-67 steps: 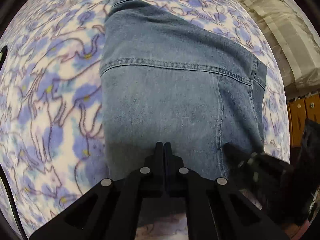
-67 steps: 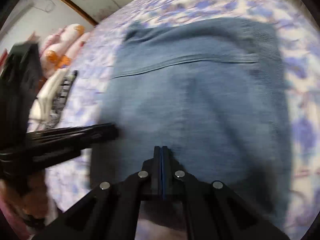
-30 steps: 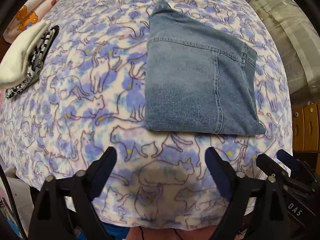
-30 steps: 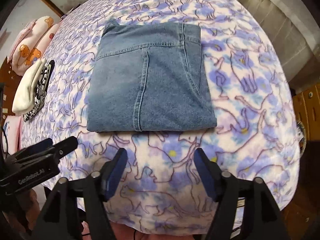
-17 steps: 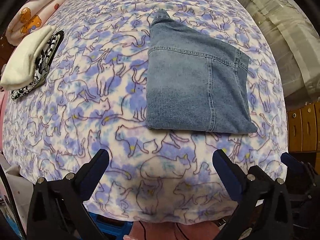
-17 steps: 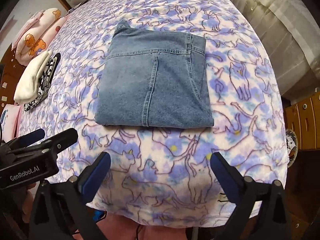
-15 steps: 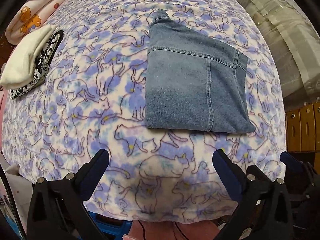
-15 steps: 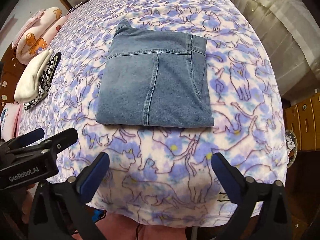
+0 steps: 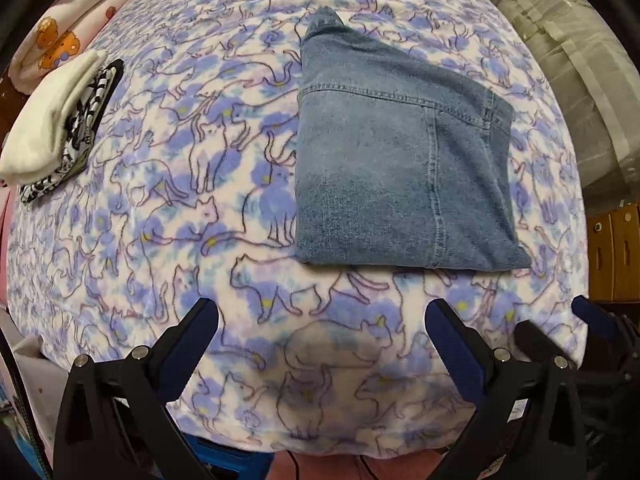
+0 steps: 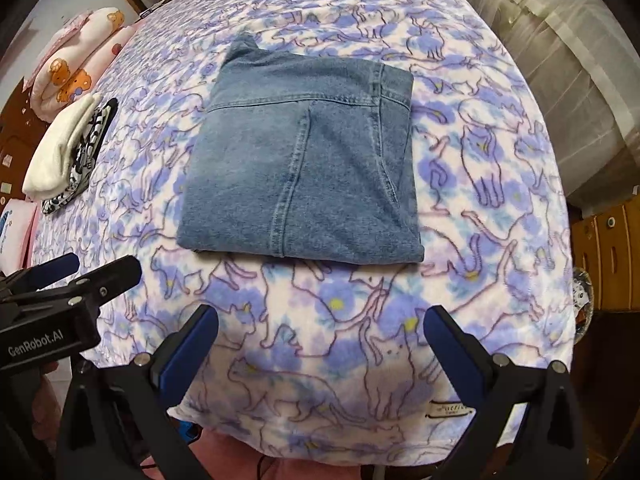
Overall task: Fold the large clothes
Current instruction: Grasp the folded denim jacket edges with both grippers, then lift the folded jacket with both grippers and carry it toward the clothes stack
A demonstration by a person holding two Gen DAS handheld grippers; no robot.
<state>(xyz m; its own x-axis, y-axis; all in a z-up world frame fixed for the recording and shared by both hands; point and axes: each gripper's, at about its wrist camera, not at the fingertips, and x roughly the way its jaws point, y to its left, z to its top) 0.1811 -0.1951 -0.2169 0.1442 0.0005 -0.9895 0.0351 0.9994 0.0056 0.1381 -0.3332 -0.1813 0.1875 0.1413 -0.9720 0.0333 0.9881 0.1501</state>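
Left gripper (image 9: 322,320) spread wide and holding nothing, over the near edge of the cat-print blanket (image 9: 160,216); right gripper (image 10: 320,324) likewise wide and bare. Straight ahead of both, folded jeans (image 10: 304,168) flat on the blanket, well apart from the fingertips. Farther left, a white cloth (image 9: 48,120) on something black-and-white, perhaps another garment.

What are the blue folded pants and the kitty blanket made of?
The folded pants look like denim: faded blue weave with stitched seams. The kitty blanket looks like soft fleece, fuzzy and matte, though that's a guess from its look.
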